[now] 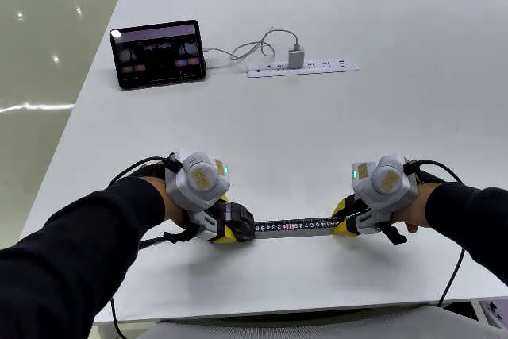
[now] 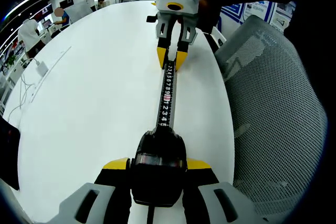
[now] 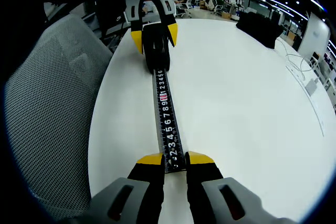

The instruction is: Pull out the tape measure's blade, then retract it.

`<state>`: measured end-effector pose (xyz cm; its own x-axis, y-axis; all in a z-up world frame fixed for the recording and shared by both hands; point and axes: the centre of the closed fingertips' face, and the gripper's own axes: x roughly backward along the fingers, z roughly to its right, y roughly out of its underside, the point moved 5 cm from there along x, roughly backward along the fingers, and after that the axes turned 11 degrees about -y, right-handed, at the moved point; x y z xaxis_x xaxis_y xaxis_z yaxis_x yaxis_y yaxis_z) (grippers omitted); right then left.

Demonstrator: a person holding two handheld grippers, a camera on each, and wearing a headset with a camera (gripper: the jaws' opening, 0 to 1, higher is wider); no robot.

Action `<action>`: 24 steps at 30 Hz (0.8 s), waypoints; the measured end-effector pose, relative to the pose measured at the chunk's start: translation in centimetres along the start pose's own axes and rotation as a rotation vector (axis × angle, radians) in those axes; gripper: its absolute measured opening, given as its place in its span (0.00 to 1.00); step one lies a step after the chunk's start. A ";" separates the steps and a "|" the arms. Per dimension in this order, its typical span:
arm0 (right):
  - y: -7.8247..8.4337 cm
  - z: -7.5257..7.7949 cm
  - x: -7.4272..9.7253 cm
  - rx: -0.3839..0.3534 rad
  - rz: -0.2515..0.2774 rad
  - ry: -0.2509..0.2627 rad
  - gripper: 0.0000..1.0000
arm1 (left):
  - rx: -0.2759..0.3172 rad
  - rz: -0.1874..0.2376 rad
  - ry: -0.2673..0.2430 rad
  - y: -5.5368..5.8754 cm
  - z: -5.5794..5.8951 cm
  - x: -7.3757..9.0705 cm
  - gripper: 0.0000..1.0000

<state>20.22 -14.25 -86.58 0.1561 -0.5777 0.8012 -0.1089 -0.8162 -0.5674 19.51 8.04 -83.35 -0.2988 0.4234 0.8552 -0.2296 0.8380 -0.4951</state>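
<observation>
The black tape measure case rests on the white table near its front edge, with my left gripper shut on it. Its blade is drawn out to the right, lying flat with numbers showing. My right gripper is shut on the blade's free end. In the left gripper view the right gripper faces me at the blade's far end; in the right gripper view the left gripper holds the case.
A tablet stands at the back left of the table. A white power strip with a charger and cable lies behind the middle. A mesh chair back sits just off the table's front edge.
</observation>
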 end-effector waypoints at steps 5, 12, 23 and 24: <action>0.3 0.0 0.3 -0.007 -0.001 0.004 0.11 | 0.001 0.001 0.001 0.0 0.0 0.0 0.33; 0.5 0.1 0.5 -0.010 -0.004 0.006 0.11 | 0.002 0.002 -0.001 -0.1 0.0 0.0 0.33; 0.7 0.0 0.7 -0.013 -0.003 0.009 0.11 | 0.008 0.004 0.000 -0.1 0.0 0.0 0.33; 0.8 0.0 0.7 -0.013 -0.003 0.009 0.11 | 0.009 0.004 0.000 0.0 -0.1 0.0 0.33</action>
<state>20.26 -15.27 -86.45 0.1479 -0.5749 0.8047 -0.1207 -0.8181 -0.5623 19.60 8.03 -83.36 -0.2995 0.4268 0.8533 -0.2365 0.8332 -0.4998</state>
